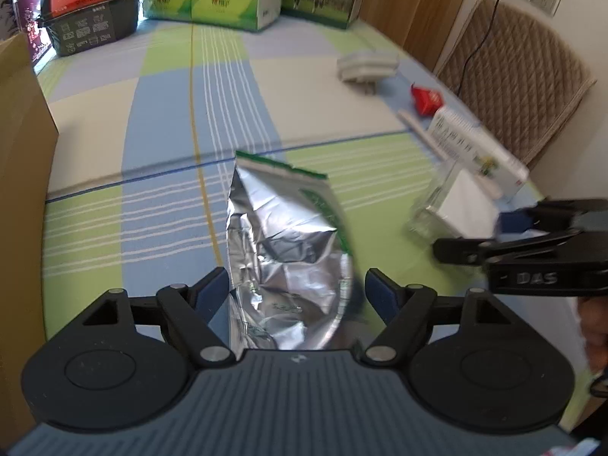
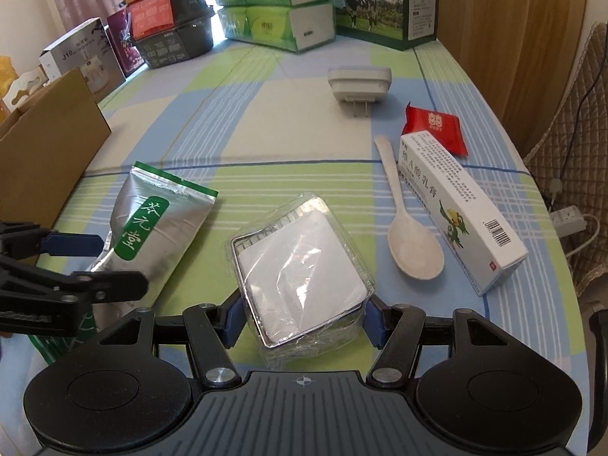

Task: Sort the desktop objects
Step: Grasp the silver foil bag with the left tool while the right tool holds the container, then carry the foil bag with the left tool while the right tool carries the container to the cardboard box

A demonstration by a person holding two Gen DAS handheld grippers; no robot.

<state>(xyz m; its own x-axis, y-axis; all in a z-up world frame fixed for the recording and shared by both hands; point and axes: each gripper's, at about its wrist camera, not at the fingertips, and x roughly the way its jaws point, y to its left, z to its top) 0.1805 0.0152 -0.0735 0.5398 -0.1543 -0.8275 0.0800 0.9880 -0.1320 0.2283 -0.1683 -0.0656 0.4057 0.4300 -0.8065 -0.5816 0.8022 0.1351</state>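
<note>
Your left gripper point(image 1: 296, 296): jaws spread around foil pouch point(image 1: 288, 250), long axis straight ahead. Right gripper point(image 2: 302, 319): jaws clamped on wrapped box point(image 2: 300, 266).

Home room, checked tablecloth point(image 2: 266, 121), stacked tissue packs point(image 2: 266, 7), quilted chair point(image 1: 524, 76)

The right gripper point(image 2: 300, 313) clamps a clear-wrapped white packet point(image 2: 302, 266) between its blue pads point(image 2: 232, 315) above a checked tablecloth point(image 2: 266, 121). Left of it, the left gripper point(image 2: 114, 262) straddles a silver tea pouch point(image 2: 152, 228), jaws apart. To the right lie a white spoon point(image 2: 412, 247) and a medicine box point(image 2: 459, 209); farther ahead, a red sachet point(image 2: 437, 125) and a white plug adapter point(image 2: 359, 83).
</note>
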